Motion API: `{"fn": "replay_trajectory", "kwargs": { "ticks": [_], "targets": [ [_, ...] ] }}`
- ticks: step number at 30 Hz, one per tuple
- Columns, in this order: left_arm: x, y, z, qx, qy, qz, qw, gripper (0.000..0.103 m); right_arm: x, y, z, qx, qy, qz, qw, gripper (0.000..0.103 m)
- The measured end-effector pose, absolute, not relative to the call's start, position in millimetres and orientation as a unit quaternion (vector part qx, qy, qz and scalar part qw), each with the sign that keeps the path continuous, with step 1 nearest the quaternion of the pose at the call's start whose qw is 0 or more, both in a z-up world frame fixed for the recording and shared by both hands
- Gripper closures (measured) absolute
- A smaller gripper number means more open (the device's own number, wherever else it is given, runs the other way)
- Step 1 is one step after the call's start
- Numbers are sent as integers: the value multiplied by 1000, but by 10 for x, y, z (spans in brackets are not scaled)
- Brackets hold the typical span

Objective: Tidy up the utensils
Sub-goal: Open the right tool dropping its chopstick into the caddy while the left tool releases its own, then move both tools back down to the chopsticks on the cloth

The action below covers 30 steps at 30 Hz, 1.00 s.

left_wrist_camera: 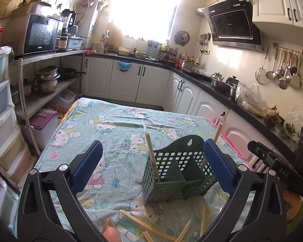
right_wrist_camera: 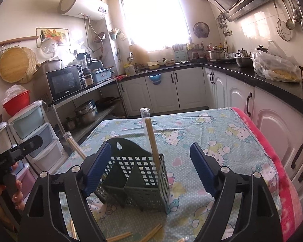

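Here the dark green perforated utensil caddy (left_wrist_camera: pixel 177 173) stands upright on the cartoon-cat tablecloth (left_wrist_camera: pixel 103 125), its divider splitting it into compartments so that utensils can be sorted and kept standing. One wrapped pair of chopsticks (left_wrist_camera: pixel 152 157) leans in the compartment on the left in the left wrist view, its top tilting toward eleven o'clock; a second wrapped pair (left_wrist_camera: pixel 217 135) rises from the far right corner toward one o'clock. More loose chopsticks (left_wrist_camera: pixel 149 221) lie scattered flat on the cloth at the caddy's six o'clock, apparently the ones not yet sorted.

The left gripper (left_wrist_camera: pixel 153 168) is spread wide with nothing between its blue pads; the caddy sits just past them, nearer the right-hand pad, untouched. The right gripper (right_wrist_camera: pixel 151 167) is likewise well open and holds nothing, its left-hand pad close beside the caddy's wall. Both sets of jaws point slightly down at the caddy, which suits letting go of chopsticks dropped in.
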<state>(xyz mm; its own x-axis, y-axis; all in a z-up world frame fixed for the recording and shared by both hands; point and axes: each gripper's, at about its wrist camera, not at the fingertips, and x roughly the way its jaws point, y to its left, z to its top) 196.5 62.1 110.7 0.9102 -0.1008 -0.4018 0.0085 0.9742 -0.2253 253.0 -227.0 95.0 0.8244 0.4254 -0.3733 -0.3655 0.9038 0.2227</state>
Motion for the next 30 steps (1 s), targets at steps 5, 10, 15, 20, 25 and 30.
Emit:
{"fn": "replay_trajectory", "kwargs": {
  "ticks": [5,10,15,20,25,30],
  "targets": [
    [1864,598,1022,-107,216,-31,970,11,2405,-2305,866,61,220,206,951,25],
    [1771,593,889,-108,227,-33,967,11,2324,-2359,773,59,233,202,950,25],
    [1679,585,754,-107,238,-32,965,11,2232,-2402,700,58,240,201,948,25],
    [1598,549,634,-100,250,-33,962,11,2143,-2396,623,50,248,203,946,25],
    [1546,493,532,-93,263,-35,960,11,2077,-2425,538,46,256,203,944,25],
    [1510,444,425,-81,280,-42,956,11,2027,-2438,437,41,268,203,941,25]
  ]
}}
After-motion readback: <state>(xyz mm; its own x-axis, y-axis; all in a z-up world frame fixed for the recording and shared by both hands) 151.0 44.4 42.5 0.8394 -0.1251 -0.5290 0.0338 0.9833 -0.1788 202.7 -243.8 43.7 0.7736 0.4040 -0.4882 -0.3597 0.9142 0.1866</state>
